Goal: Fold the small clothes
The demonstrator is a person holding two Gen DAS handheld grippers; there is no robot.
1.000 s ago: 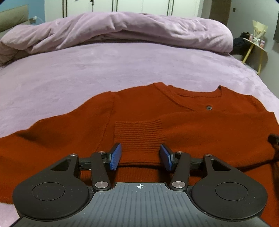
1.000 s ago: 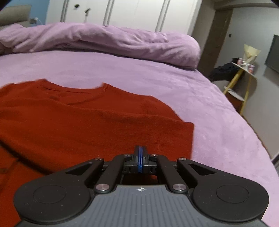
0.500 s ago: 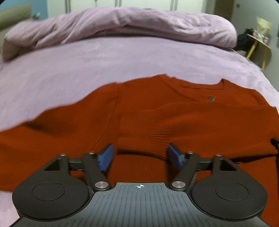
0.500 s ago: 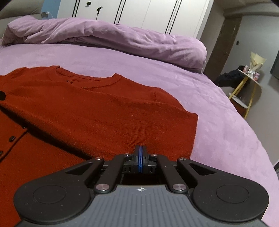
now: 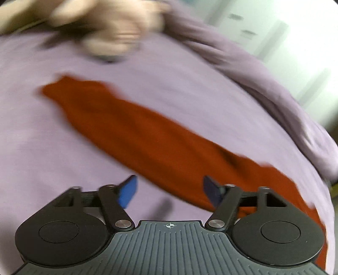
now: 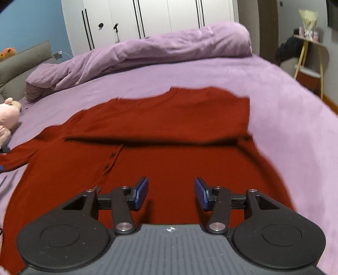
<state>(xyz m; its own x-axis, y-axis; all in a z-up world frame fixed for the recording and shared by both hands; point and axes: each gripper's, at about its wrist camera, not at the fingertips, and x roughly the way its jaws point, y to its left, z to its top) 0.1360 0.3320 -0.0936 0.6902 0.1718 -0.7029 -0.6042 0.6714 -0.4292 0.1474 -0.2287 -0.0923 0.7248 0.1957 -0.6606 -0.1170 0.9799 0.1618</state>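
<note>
Here, bed, perhaps wardrobe behind

A home bedroom: a bed with a bunched lilac duvet, white wardrobe doors, perhaps a plush toy.

Soft, even indoor light, fairly dim, with no glare. The left wrist view is smeared by motion blur: beyond the fingers the red cardigan has fuzzy edges and a pale shape farther ahead is unreadable. The right wrist view is sharper, blurring toward its right side. Both bend strongly at the edges. Faint shadows lie just under each fingertip.
</note>
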